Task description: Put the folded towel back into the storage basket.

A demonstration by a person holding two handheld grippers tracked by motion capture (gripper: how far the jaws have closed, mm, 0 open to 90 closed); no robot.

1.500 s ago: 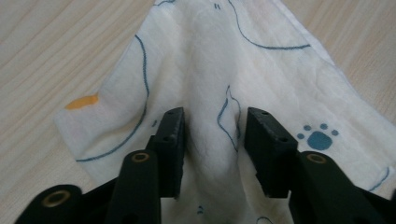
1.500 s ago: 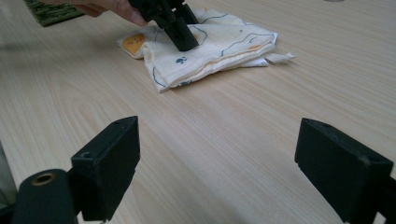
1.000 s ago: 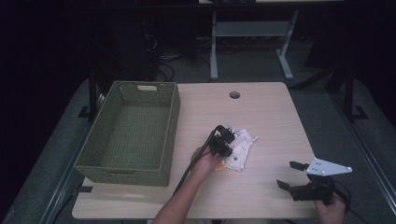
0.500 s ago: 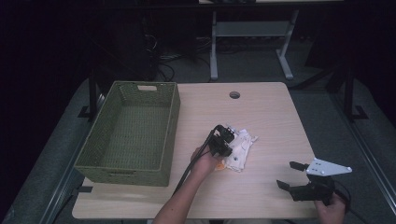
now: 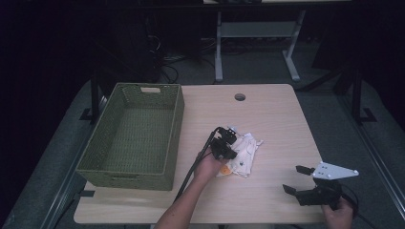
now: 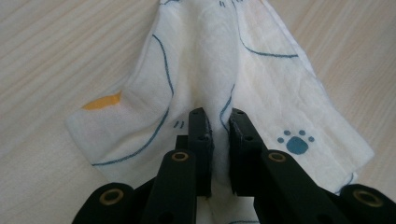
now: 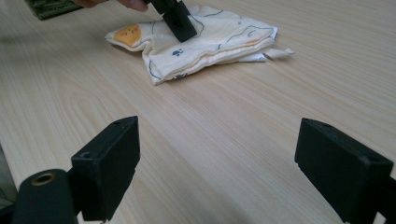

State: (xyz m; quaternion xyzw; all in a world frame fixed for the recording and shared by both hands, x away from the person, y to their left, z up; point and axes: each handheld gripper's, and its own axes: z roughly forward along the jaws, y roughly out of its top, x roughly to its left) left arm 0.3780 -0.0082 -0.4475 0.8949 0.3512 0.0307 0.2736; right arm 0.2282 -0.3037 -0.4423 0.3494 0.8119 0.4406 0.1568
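Your left gripper [image 6: 217, 119] has just been closing its jaws and pinches a fold of the white printed cloth [image 6: 224, 70] lying mid-table [image 5: 267, 114], while your right gripper [image 7: 217, 163] hovers with jaws spread wide.

Dim surroundings, lit tabletop (soft focus)

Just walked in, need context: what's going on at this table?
A person works with a handheld gripper in each hand. The left gripper has its jaws nearly together, pinching a fold of the white printed cloth lying mid-table; they have just been closing. The right gripper sits apart near the table's right front, jaws wide open with nothing between them. A green woven basket stands at the left.
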